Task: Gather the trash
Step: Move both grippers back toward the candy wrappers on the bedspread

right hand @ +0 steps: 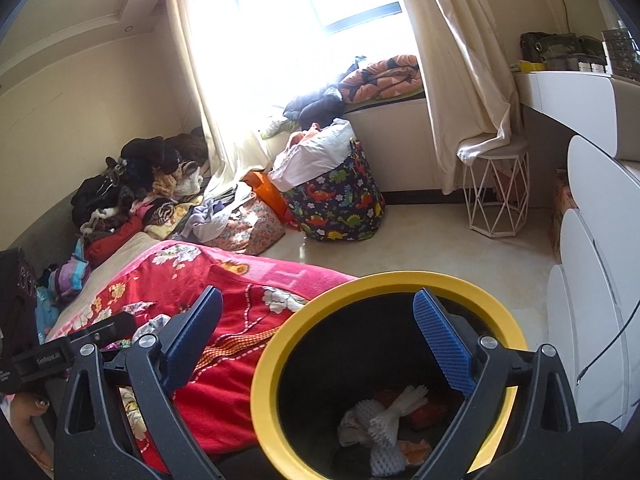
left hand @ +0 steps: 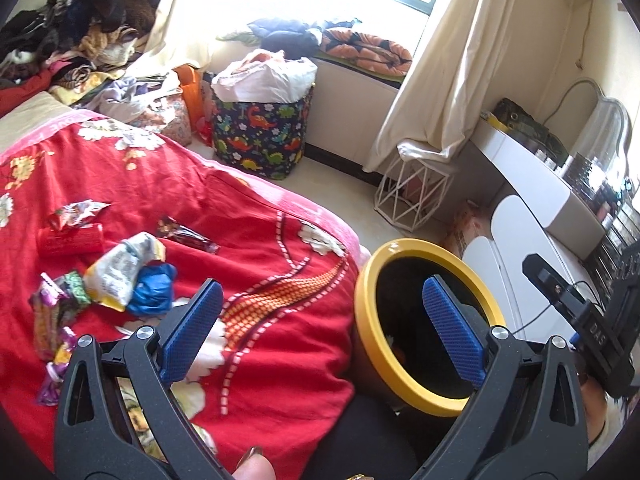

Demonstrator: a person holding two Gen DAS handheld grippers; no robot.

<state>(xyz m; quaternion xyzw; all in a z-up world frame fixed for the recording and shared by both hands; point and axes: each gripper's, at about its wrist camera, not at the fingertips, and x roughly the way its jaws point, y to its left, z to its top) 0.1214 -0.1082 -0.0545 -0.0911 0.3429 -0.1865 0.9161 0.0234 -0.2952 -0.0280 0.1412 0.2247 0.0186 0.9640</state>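
Right wrist view: right gripper (right hand: 316, 344) wide open, empty, above yellow-rimmed bin (right hand: 266, 360) holding trash. Left gripper (left hand: 320, 332) open, empty. Next: grasp wrappers (left hand: 116, 276) on bed (left hand: 280, 340), left.

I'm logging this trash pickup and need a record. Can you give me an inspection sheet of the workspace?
Surface: red floral bedspread, rumpled.
Job's things: crumpled snack wrappers and a blue plastic wad on it; yellow-rimmed black bin beside the bed, white foam netting inside.
Clutter: clothes heap.
Grippers: left claw and right claw open, empty.
Cables: thin black cable along the white drawers.
Surroundings: dinosaur-print fabric hamper, cream curtains.
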